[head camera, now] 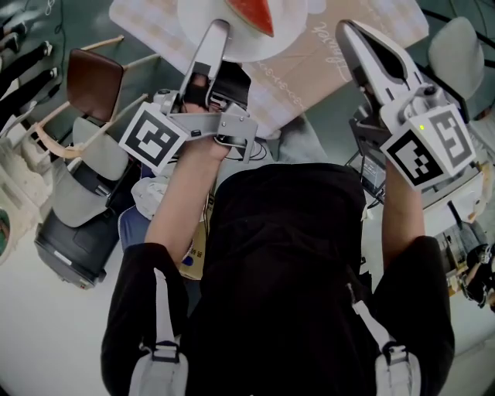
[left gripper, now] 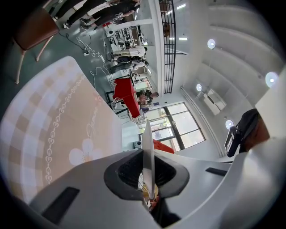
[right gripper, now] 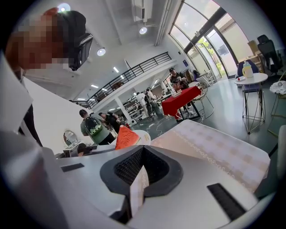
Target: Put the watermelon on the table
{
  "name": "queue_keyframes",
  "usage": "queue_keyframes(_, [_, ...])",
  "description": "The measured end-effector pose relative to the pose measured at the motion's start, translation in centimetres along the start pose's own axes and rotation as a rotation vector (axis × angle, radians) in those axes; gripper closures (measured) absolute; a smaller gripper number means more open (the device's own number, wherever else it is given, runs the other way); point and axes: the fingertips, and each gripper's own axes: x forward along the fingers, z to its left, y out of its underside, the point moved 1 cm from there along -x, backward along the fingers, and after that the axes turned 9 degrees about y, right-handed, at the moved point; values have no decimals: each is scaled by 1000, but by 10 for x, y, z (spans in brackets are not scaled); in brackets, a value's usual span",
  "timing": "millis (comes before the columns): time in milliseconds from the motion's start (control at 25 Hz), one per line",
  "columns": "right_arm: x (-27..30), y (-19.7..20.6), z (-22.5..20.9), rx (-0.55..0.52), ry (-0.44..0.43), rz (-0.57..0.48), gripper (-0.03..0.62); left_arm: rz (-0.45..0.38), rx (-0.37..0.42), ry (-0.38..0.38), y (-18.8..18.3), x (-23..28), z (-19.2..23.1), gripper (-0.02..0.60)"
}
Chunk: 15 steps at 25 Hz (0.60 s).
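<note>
one watermelon wedge, pinched plate, checked tablecloth

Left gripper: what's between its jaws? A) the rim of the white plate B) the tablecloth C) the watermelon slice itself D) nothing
A: the left gripper has its jaws closed on the thin rim of the white plate, seen edge-on in the left gripper view. The watermelon slice lies on the plate, clear of the jaws.
</note>
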Motion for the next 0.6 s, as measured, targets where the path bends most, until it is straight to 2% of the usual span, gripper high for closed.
queue_keyframes(240, [26,30,-28,43,4,31,580,23,-12,-40,5,13,42,551])
queue_keyframes(360, [29,40,-34,63,-7,35,580,33,-19,-43,6,17,49,551])
queue_keyframes(600, [33,49,-38,74,26,45,580,69,-32,-54,10,20,65,551])
